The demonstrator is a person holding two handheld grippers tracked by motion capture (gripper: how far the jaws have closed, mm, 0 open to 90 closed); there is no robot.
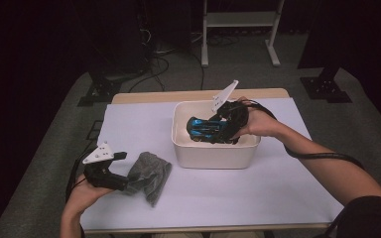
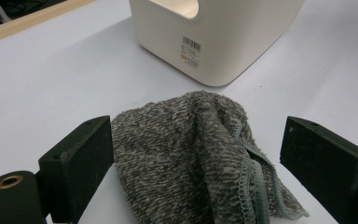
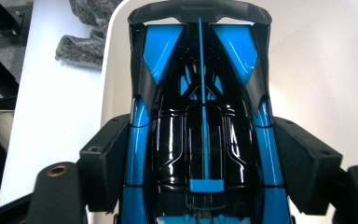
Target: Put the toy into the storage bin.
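1. Jaws of right gripper (image 3: pixel 186 182) pinch a blue and black toy car (image 3: pixel 200 116) by its two flanks, pads flat on the bodywork on both sides.
2. Car long axis runs along the jaws; rear wing end points away from the gripper, toward the bin's far wall in the right gripper view.
3. High view: right gripper (image 1: pixel 226 130) and car (image 1: pixel 206 130) sit inside the rim of a white bin (image 1: pixel 213 156); car tilted, far end lower. Cannot tell if it touches the bin floor.
4. Besides car and gripper, bin interior reads as bare white wall.
5. Jaws of left gripper (image 2: pixel 196 163) spread wide, straddling a grey towel (image 2: pixel 191 149); pads not pressing it.
6. Towel lies crumpled on the white table cover (image 1: pixel 258 191), just beside the bin, at its left in the high view.
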